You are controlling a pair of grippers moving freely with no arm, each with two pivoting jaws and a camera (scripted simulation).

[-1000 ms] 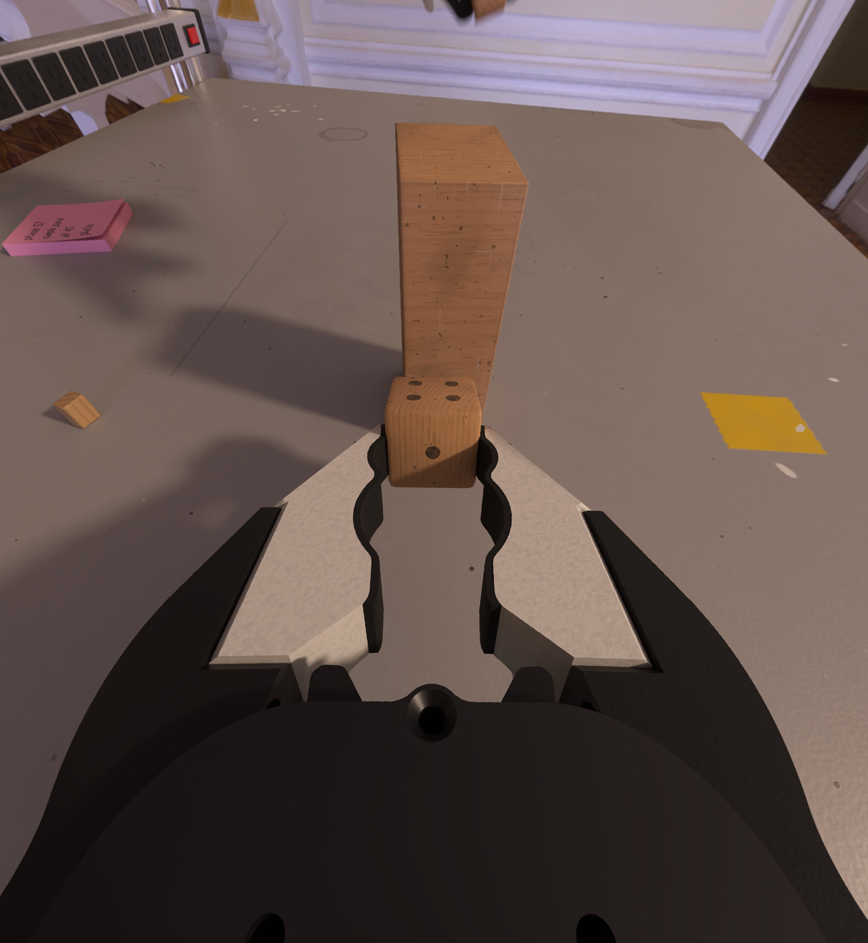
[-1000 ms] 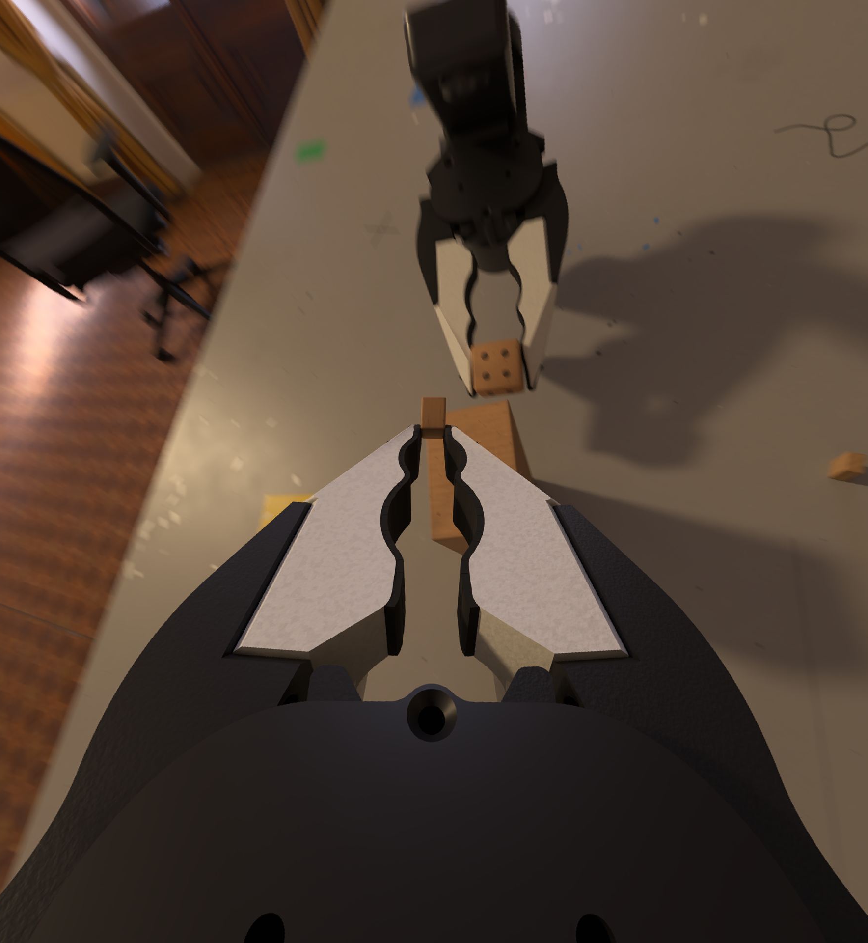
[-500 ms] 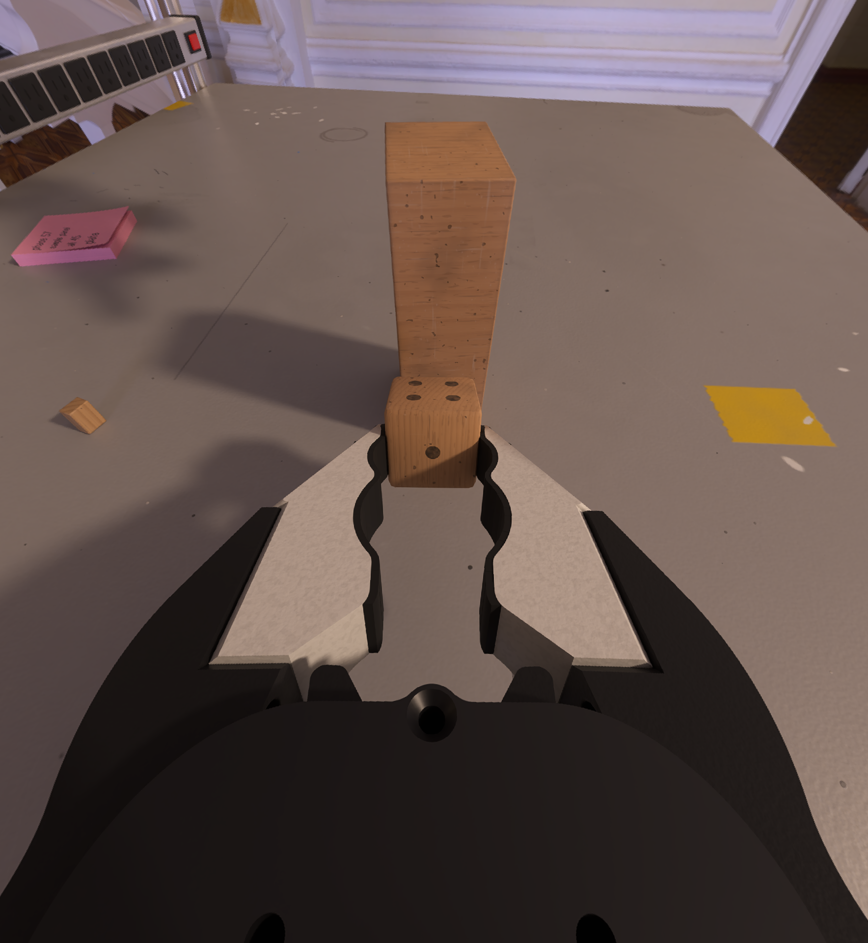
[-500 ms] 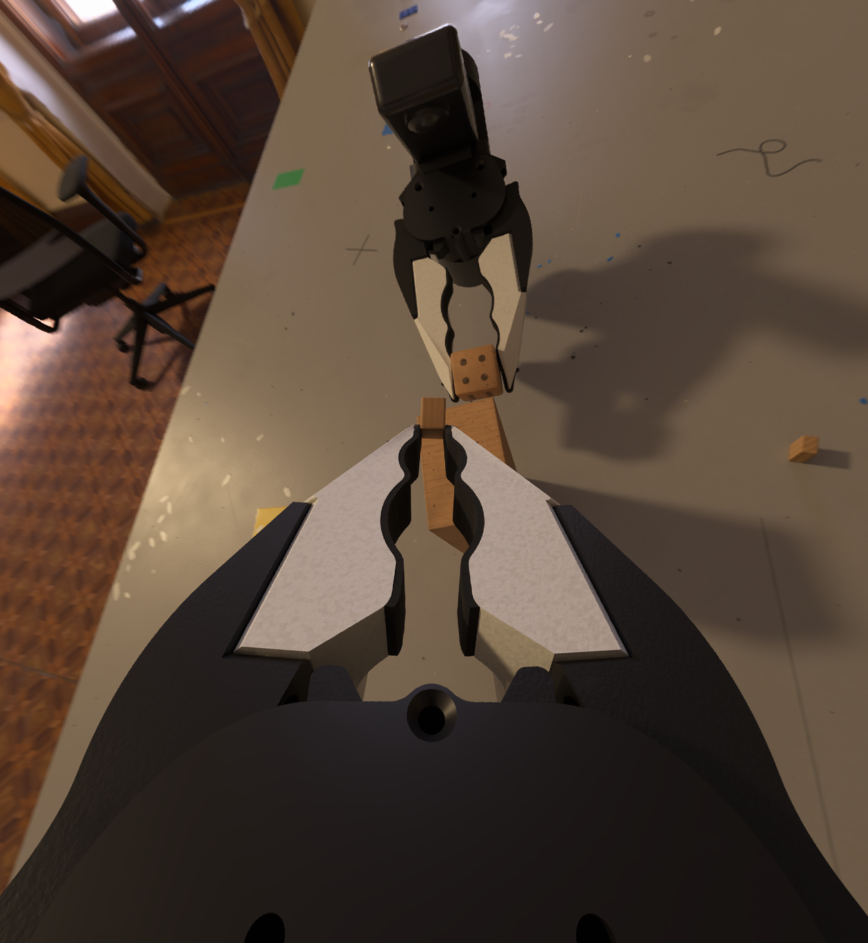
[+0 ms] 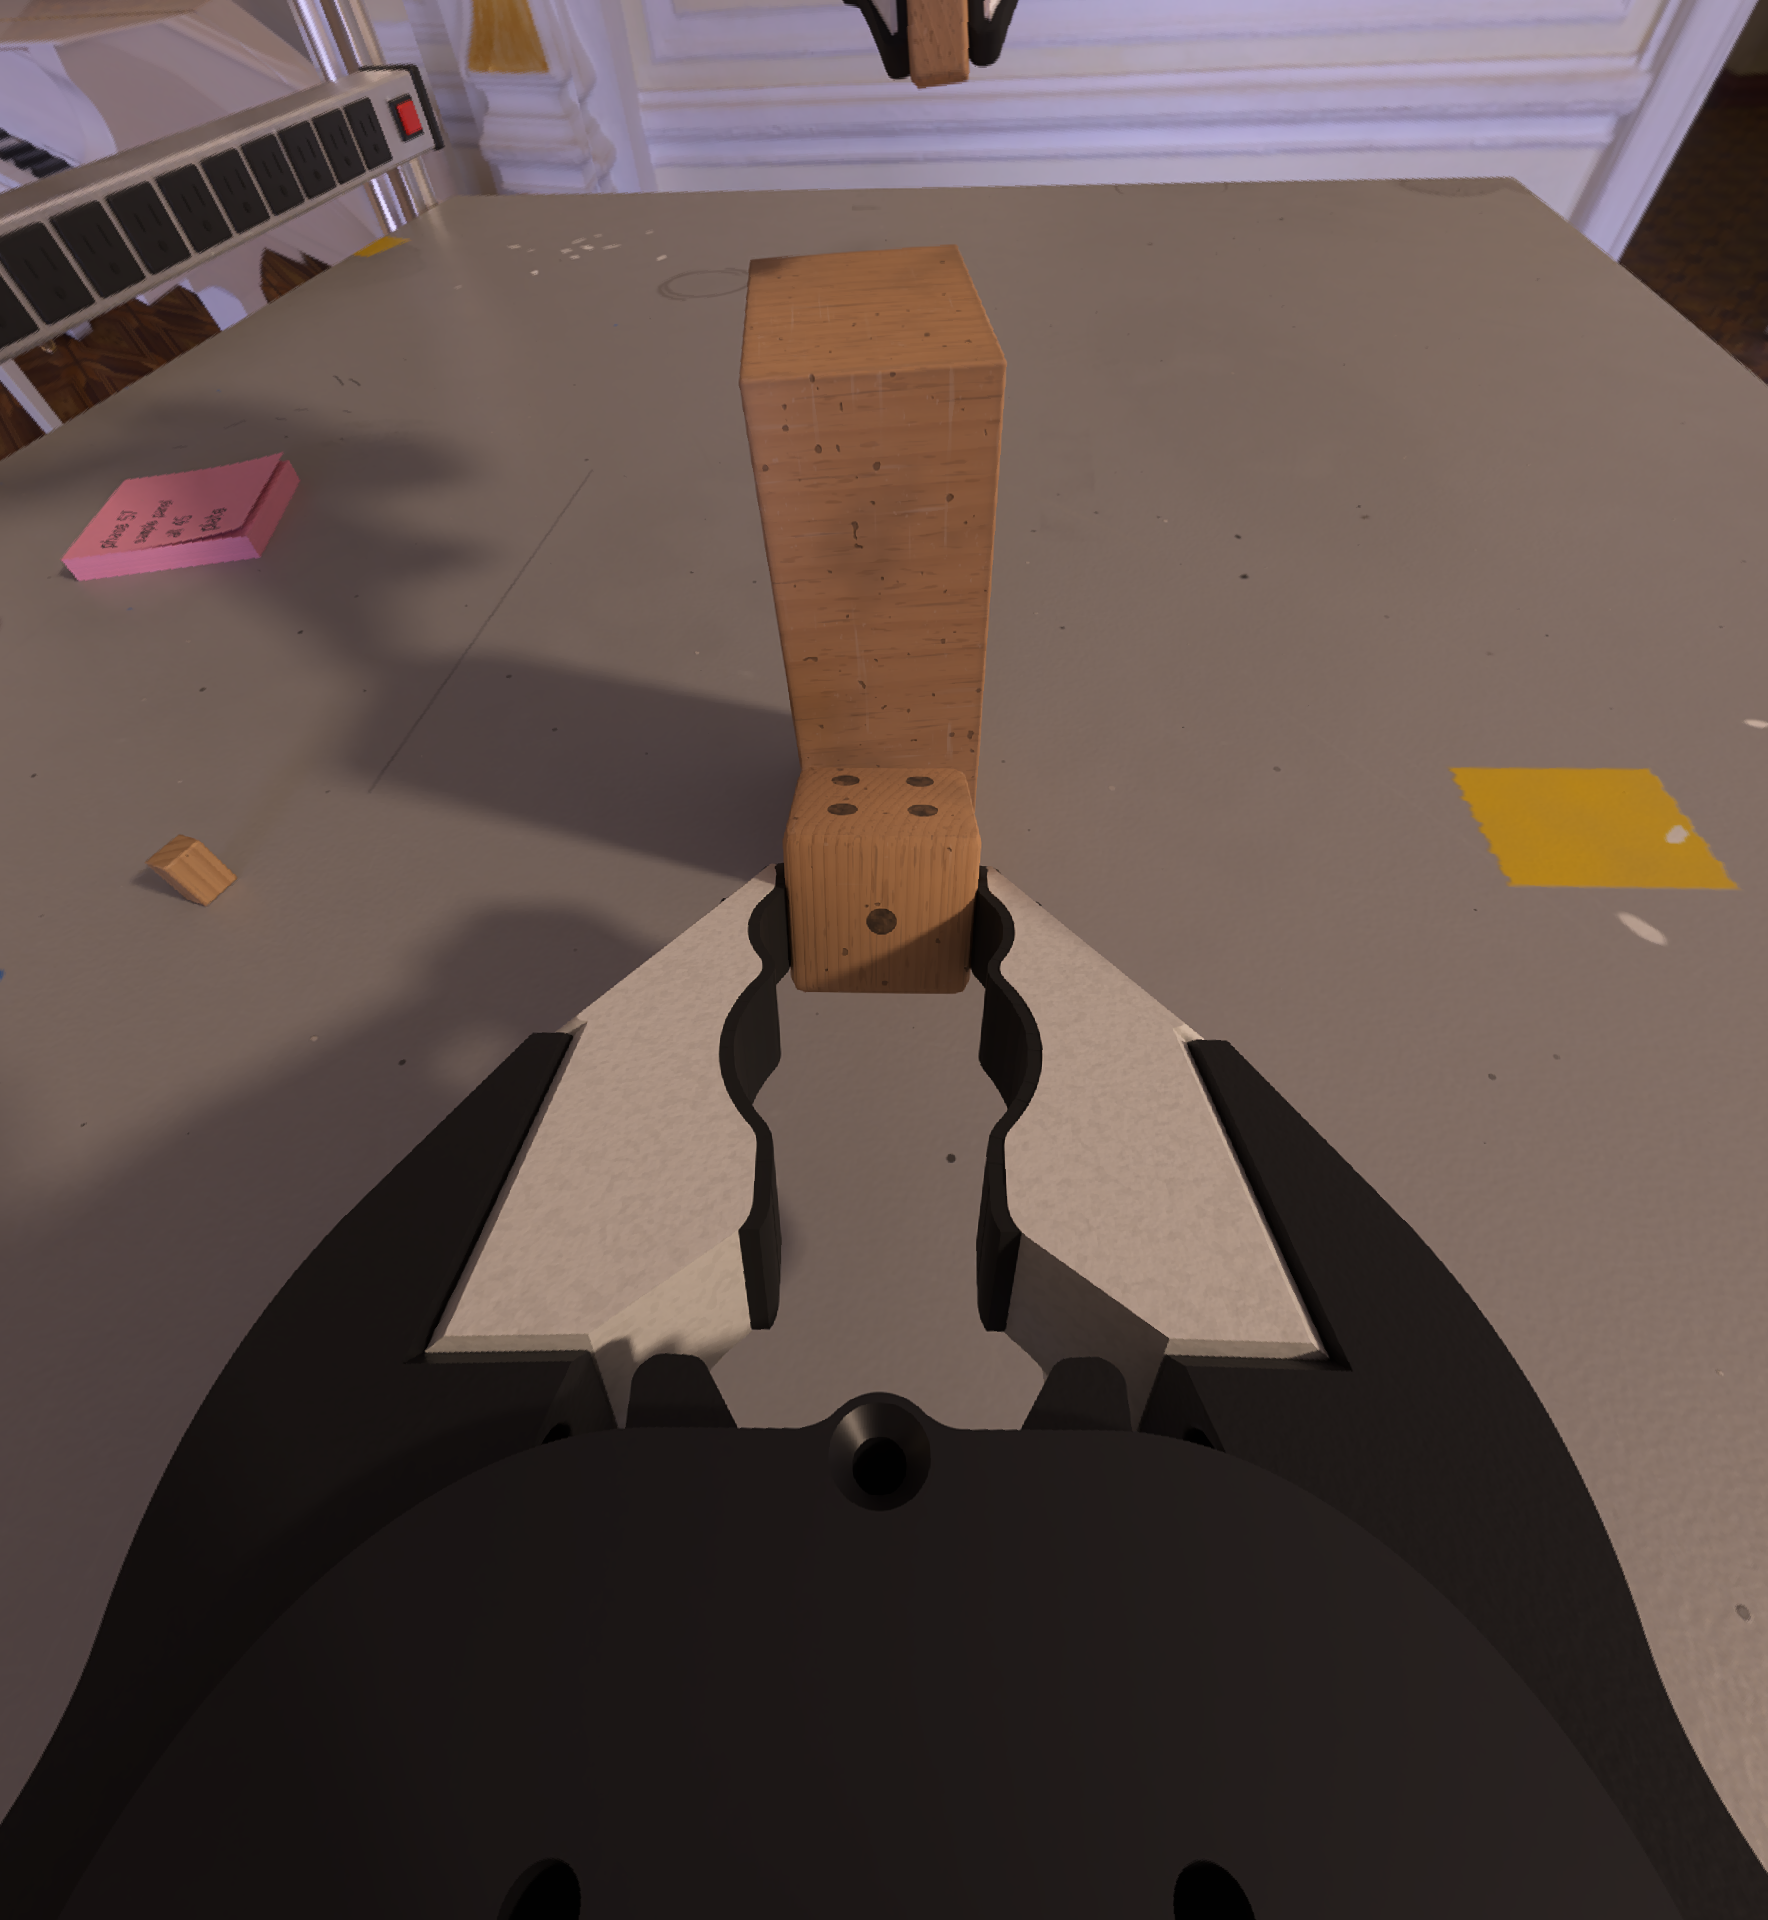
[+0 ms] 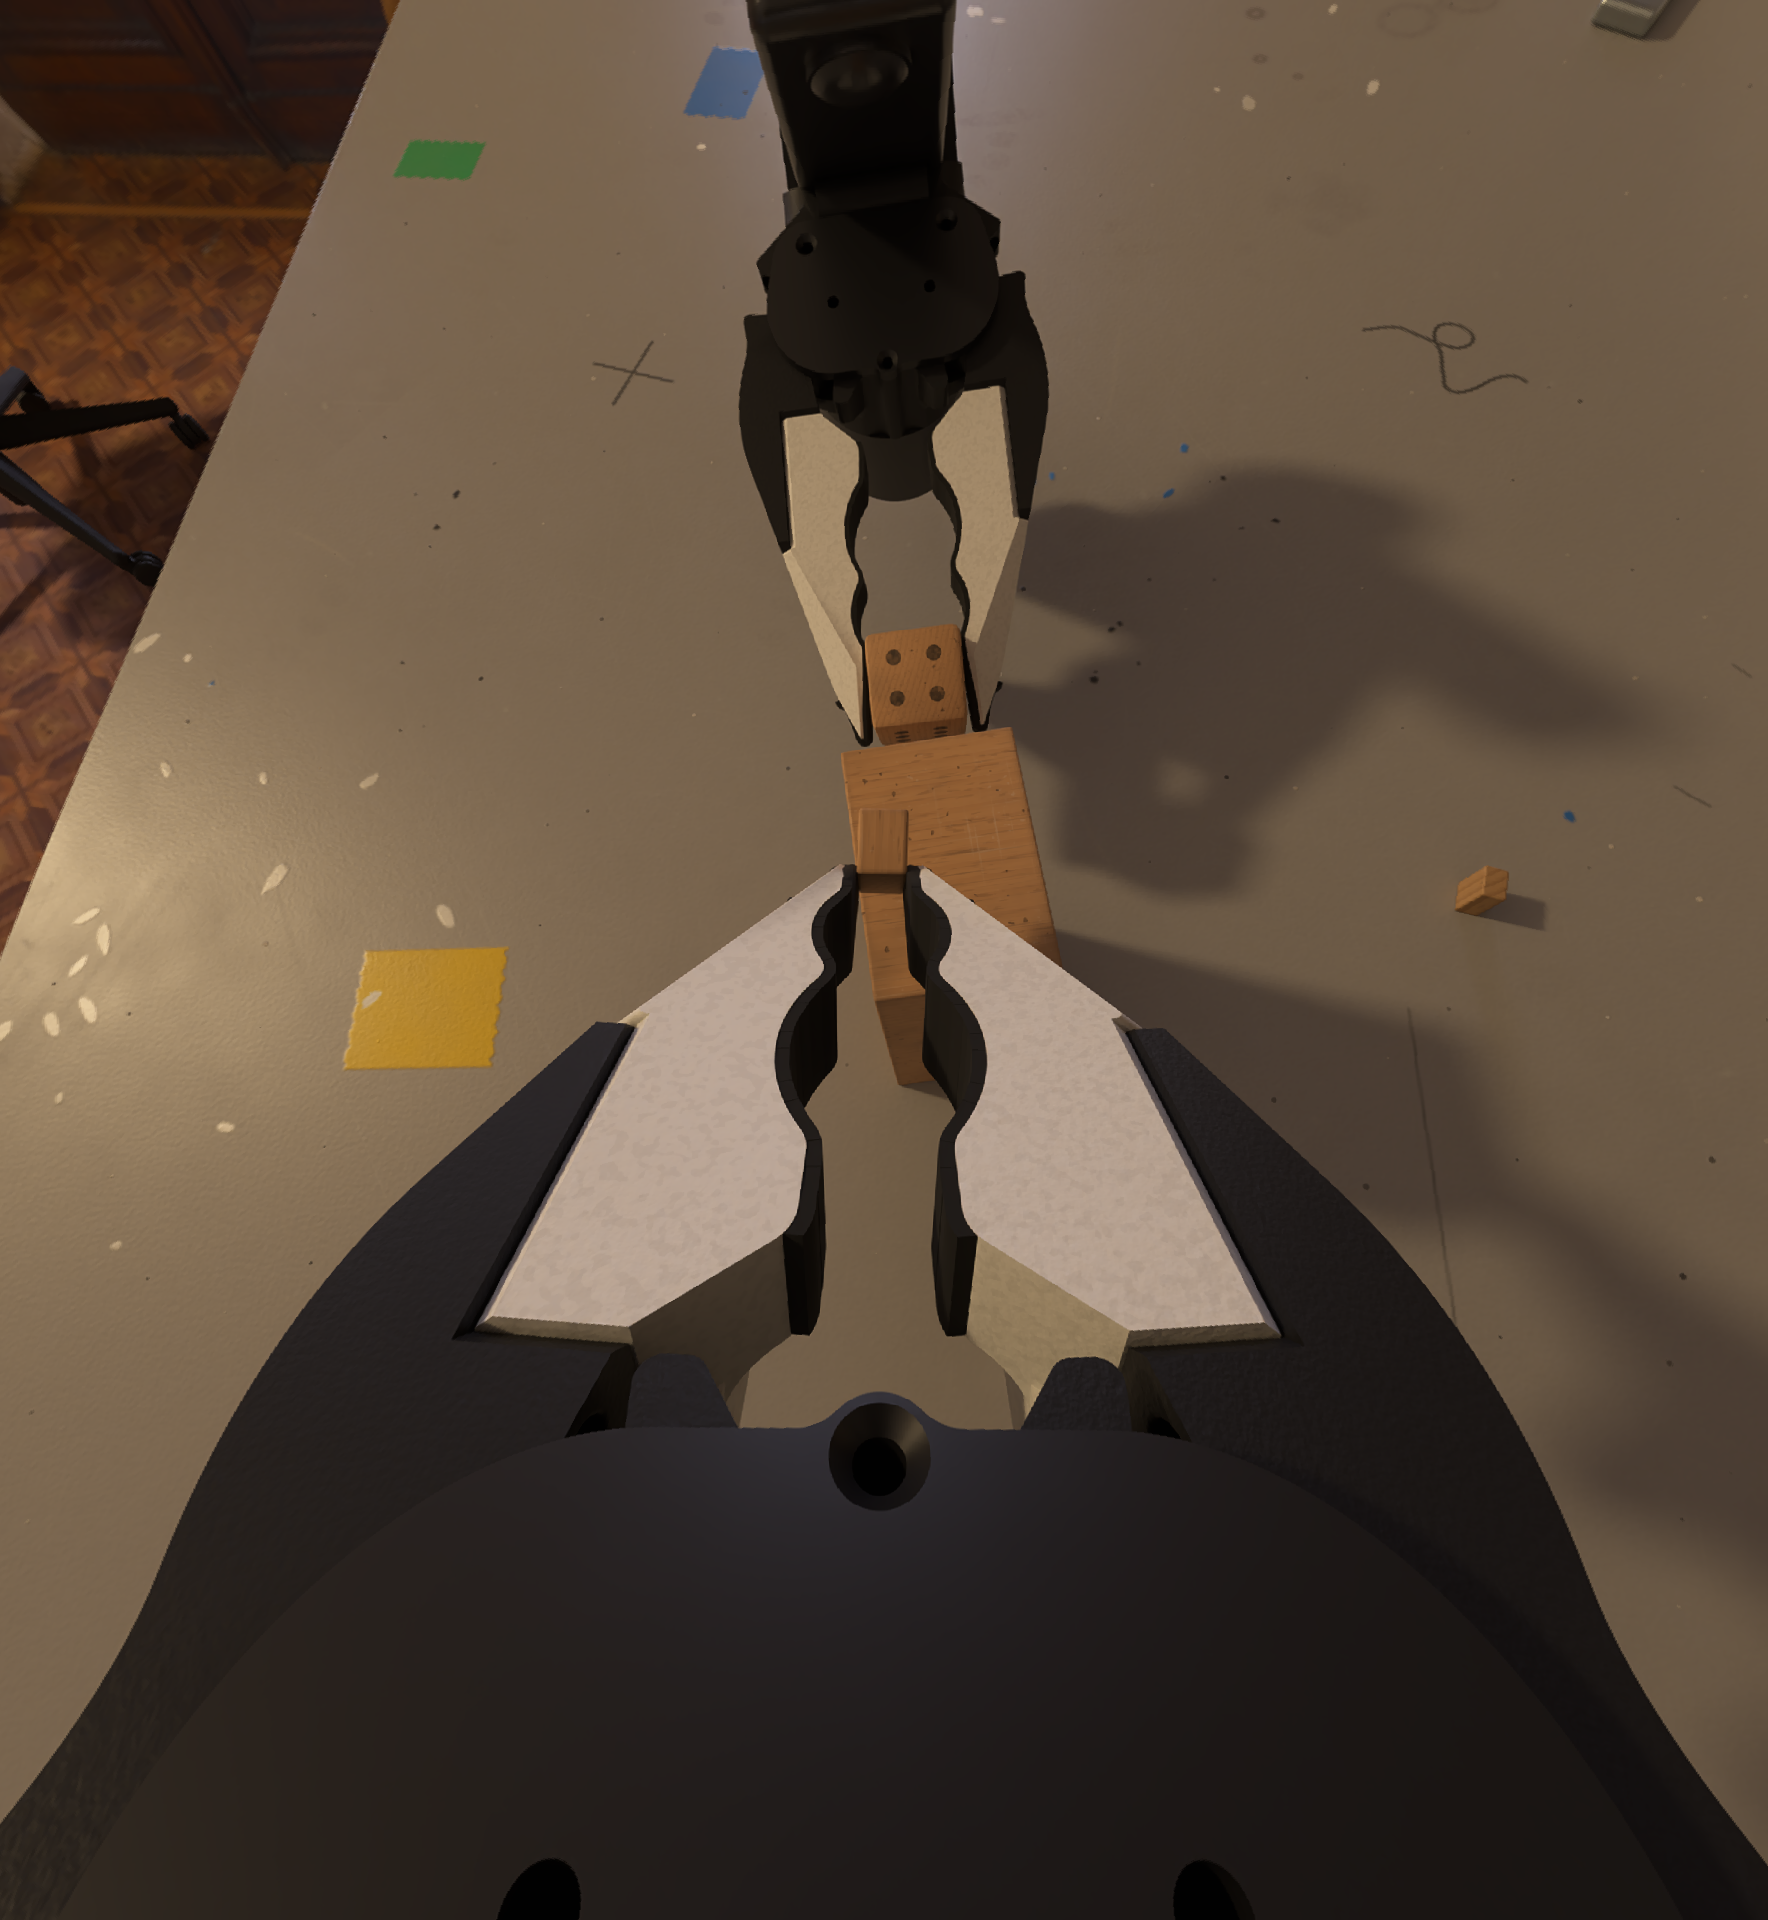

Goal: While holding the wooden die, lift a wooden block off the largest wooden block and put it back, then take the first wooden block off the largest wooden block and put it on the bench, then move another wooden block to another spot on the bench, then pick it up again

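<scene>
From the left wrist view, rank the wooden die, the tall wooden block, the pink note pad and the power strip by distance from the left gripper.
1. Wooden die: clamped between the left gripper's fingertips.
2. Tall wooden block: upright just behind the die, centre.
3. Pink note pad: flat on the bench, far left.
4. Power strip: beyond the bench's far left edge.
</scene>
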